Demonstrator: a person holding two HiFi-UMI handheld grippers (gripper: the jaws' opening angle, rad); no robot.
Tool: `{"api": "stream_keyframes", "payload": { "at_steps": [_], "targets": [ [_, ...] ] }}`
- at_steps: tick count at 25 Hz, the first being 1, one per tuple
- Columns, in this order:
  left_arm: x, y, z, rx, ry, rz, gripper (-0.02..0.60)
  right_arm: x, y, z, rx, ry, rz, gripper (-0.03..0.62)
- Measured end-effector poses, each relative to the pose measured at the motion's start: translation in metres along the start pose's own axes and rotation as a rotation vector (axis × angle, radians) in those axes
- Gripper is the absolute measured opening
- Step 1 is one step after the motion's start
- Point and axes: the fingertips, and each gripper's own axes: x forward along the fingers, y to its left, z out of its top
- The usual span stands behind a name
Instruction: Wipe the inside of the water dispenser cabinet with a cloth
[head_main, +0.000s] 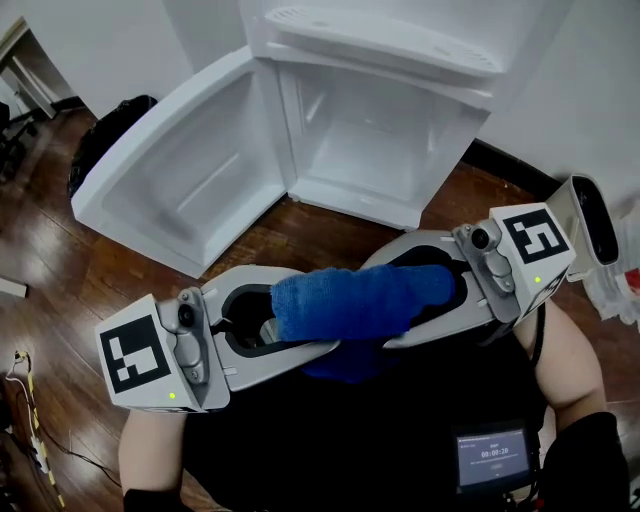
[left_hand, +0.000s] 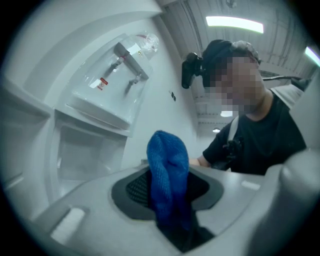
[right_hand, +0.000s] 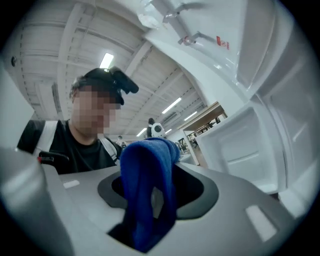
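Observation:
A blue cloth (head_main: 360, 300) stretches between my two grippers, just in front of my chest. My left gripper (head_main: 290, 325) is shut on its left end, and the pads pinch the folded cloth (left_hand: 167, 175). My right gripper (head_main: 420, 300) stands open, with the other end of the cloth (right_hand: 147, 185) hanging loosely between its jaws. The white water dispenser cabinet (head_main: 370, 130) stands ahead on the floor, its compartment bare and its door (head_main: 170, 190) swung wide to the left. The dispenser's taps (left_hand: 125, 65) show above the cabinet in the left gripper view.
Dark wooden floor (head_main: 60, 260) surrounds the cabinet. A black bag (head_main: 110, 130) lies behind the open door, and cables (head_main: 30, 430) run along the floor at the far left. A white object (head_main: 610, 280) sits at the right edge. A small screen (head_main: 492, 455) hangs on my chest.

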Motion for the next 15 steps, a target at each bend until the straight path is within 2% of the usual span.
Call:
{"api": "stream_keyframes", "payload": {
  "at_steps": [2, 4, 6, 8, 11, 13, 15],
  "targets": [
    [-0.002, 0.007, 0.007, -0.021, -0.041, 0.041, 0.140, -0.013, -0.011, 0.012, -0.038, -0.059, -0.048, 0.207],
    [-0.003, 0.019, 0.017, -0.045, -0.098, 0.101, 0.140, -0.029, -0.029, 0.027, -0.105, -0.110, -0.162, 0.209],
    [-0.009, 0.038, 0.026, -0.060, -0.145, 0.198, 0.140, -0.048, -0.045, 0.048, -0.192, -0.164, -0.308, 0.209],
    [-0.015, 0.062, 0.031, -0.037, -0.159, 0.356, 0.140, -0.072, -0.052, 0.075, -0.290, -0.244, -0.463, 0.204],
    [-0.025, 0.103, 0.034, 0.033, -0.116, 0.675, 0.138, -0.116, -0.043, 0.116, -0.393, -0.426, -0.653, 0.134],
    [-0.033, 0.131, 0.041, 0.066, -0.111, 0.875, 0.137, -0.140, -0.036, 0.132, -0.434, -0.520, -0.738, 0.100],
    [-0.042, 0.159, 0.054, 0.124, -0.156, 1.020, 0.135, -0.156, -0.032, 0.140, -0.455, -0.571, -0.791, 0.085]
  ]
}}
